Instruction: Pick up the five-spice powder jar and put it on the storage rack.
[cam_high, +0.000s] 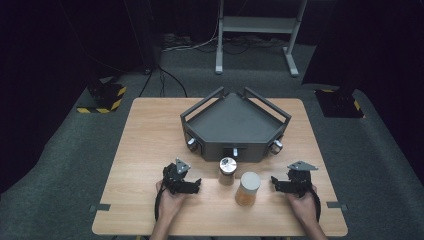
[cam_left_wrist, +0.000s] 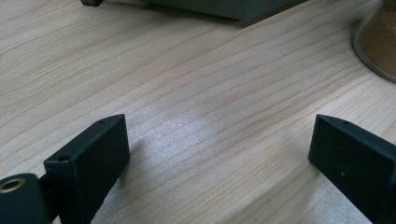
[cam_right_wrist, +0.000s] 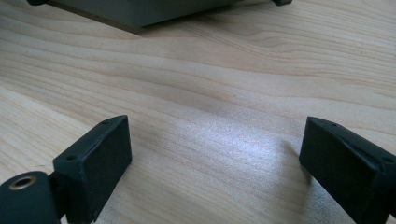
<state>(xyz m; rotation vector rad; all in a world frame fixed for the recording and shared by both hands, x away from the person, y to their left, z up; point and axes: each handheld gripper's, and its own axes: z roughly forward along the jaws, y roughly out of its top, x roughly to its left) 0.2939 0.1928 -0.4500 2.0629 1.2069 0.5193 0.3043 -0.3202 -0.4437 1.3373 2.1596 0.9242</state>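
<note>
Resting on the tabletop (cam_high: 140, 150), the left hand-held gripper (cam_high: 196, 186) and right hand-held gripper (cam_high: 275, 183) both stand wide open and empty, flanking two jars: a small jar (cam_high: 227, 170) and a bigger jar (cam_high: 247, 188), just before the grey tray (cam_high: 235, 122).

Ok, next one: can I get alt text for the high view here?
A person's two hands rest on a wooden table, each holding a black gripper, the left gripper and right gripper pointing inward at two jars between them. The smaller jar with a metal lid stands beside a taller jar with a pale lid; behind them sits a dark angular tray.
</note>
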